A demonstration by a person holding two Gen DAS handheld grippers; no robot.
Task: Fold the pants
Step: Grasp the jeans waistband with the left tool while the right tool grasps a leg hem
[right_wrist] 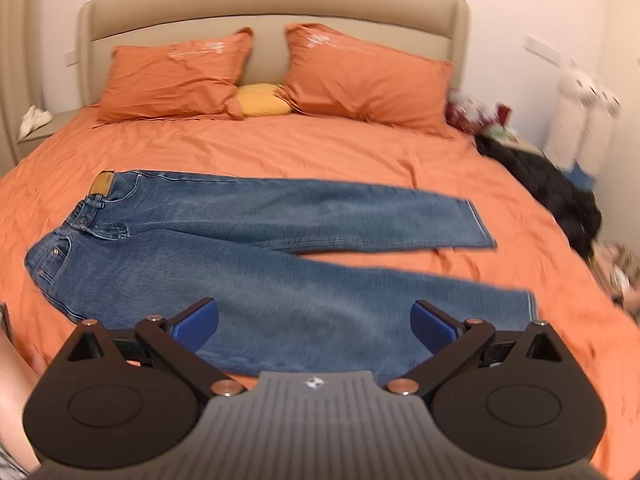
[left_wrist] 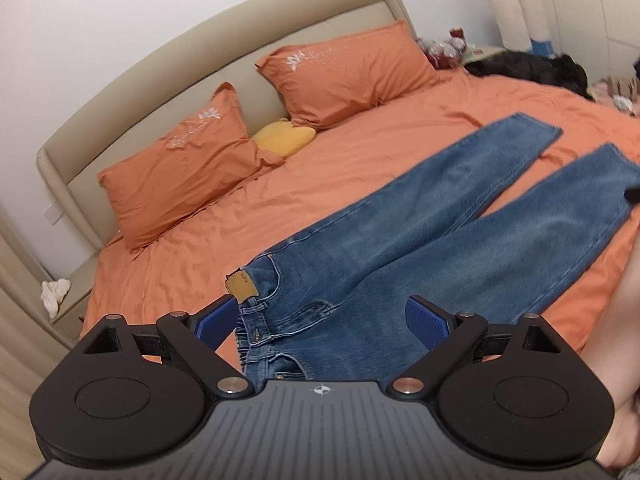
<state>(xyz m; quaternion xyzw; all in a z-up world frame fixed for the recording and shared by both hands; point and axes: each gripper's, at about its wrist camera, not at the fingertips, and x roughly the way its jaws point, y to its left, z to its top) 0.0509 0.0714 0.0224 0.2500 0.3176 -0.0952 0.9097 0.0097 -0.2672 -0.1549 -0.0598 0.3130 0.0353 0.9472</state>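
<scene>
Right wrist: jeans flat beyond spread fingers.

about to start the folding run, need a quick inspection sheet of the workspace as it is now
Surface: orange bedsheet on a bed, wrinkled, with a beige padded headboard.
Job's things: blue denim jeans lie flat and unfolded, legs spread apart, waistband with tan leather patch to the left.
Clutter: two orange pillows, a yellow cushion between them, a black garment heap at the bed's right edge.
Grippers: left gripper open, above the waistband; right gripper open, above the near leg; neither holds anything.
Cables: nothing seen.
Surroundings: white plush toys by the wall, crumpled white cloth on a bedside ledge.
</scene>
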